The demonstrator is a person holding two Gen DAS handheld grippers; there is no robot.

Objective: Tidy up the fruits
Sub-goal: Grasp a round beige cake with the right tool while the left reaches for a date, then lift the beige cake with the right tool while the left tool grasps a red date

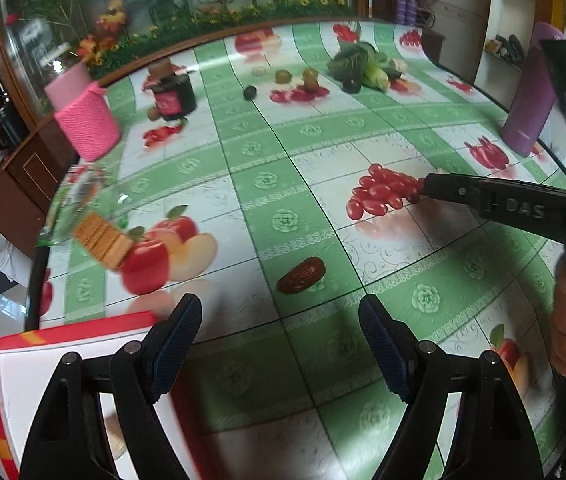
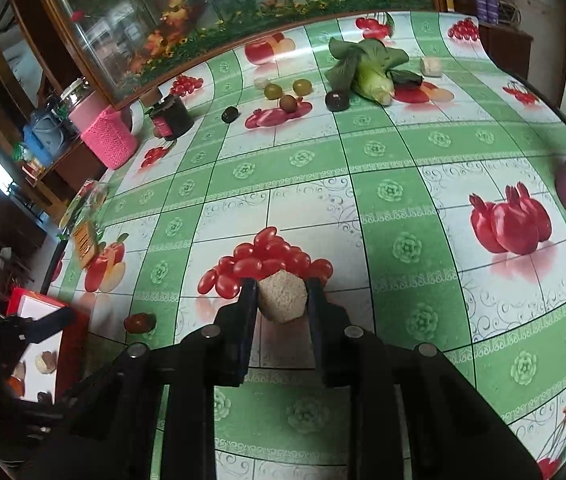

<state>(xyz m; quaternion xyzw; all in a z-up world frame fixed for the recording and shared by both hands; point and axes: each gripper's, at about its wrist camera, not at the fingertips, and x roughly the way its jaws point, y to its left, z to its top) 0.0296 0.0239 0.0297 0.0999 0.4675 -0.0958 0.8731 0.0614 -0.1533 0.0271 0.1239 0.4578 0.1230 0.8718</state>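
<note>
R gripper (image 2: 281, 296) clamps beige lump (image 2: 283, 296) above tablecloth (image 2: 403, 200) | L gripper (image 1: 281, 344) agape, empty, by red tray (image 1: 63, 344) | we judge lump light, crumbly; hold flat sides, gentle squeeze

Home dining room: fruit-print tablecloth (image 2: 403, 184), wooden cabinet (image 1: 23, 168).
</note>
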